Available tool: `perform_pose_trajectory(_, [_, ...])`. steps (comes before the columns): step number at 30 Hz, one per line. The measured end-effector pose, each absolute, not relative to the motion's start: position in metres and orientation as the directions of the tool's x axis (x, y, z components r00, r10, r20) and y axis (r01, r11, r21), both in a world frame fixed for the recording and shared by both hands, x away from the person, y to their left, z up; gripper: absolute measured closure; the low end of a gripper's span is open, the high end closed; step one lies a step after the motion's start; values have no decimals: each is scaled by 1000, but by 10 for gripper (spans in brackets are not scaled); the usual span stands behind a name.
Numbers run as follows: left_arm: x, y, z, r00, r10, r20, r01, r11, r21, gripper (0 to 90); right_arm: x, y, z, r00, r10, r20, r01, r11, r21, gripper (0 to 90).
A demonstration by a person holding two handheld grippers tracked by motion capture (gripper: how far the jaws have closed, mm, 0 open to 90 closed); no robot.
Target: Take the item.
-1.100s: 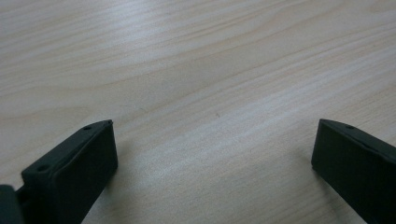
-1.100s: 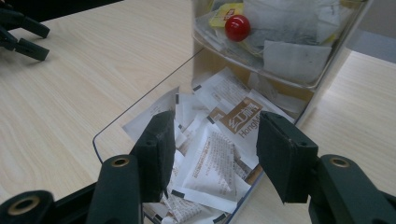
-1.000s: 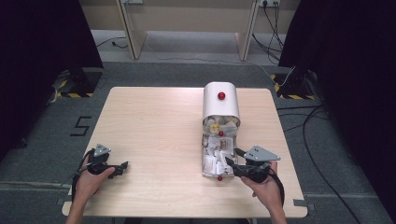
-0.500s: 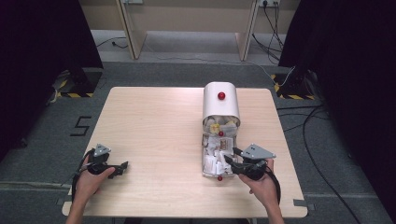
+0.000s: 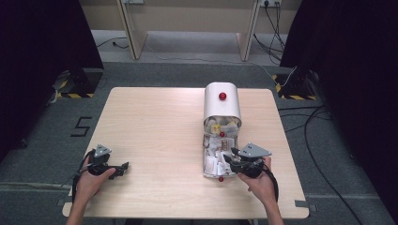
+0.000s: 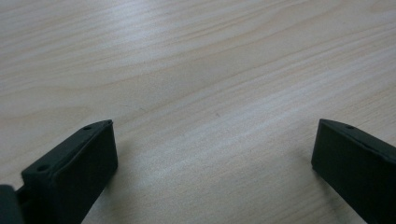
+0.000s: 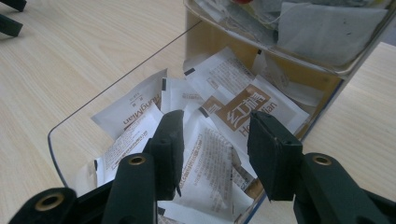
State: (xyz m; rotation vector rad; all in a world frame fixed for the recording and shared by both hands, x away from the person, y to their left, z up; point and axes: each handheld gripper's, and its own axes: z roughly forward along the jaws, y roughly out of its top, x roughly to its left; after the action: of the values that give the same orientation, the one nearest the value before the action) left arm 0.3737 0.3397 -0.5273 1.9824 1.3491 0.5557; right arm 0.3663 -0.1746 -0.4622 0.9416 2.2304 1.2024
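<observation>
the sachets (image 7: 205,140) lie loose and overlapping in the pulled-out clear drawer (image 7: 84,119) at the bottom of a white dispenser (image 5: 222,105) with red knobs, on the right half of the table (image 5: 155,136), just ahead of your right hand. they look like thin paper or foil packets: very light, limp, a bit slick, and easy to crease or drag out two at a time, so you would do best to pinch one raised edge or corner, not the flat face. the drawer wall seems thin clear plastic, though its rim is hard to trace against the wood. your right hand-held gripper (image 7: 215,140) hangs over the heap with its jaws part-way apart, holding nothing; whether the tips touch paper i cannot tell. your left hand-held gripper (image 6: 215,154) sits low over bare table at the near left, jaws spread wide, released. the table is pale wood grain, smooth and level. around it is grey carpet, dark curtains at both sides, and cables (image 5: 319,126) on the floor to the right.
</observation>
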Motion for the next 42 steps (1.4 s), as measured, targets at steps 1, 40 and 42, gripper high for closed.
perform_pose_trajectory(1, [374, 340, -527, 375, 927, -21, 643, -243, 726, 0, 368, -174, -463, -676, 735, -56, 358, 395, 846, 571])
perform_pose_trajectory(40, [374, 340, -527, 376, 927, -21, 643, -244, 726, 0, 366, -169, -464, -731, 682, -24, 360, 415, 836, 873])
perform_pose_trajectory(42, [374, 340, -527, 376, 927, -21, 643, -244, 726, 0, 365, -169, -461, -730, 683, -24, 353, 407, 843, 874])
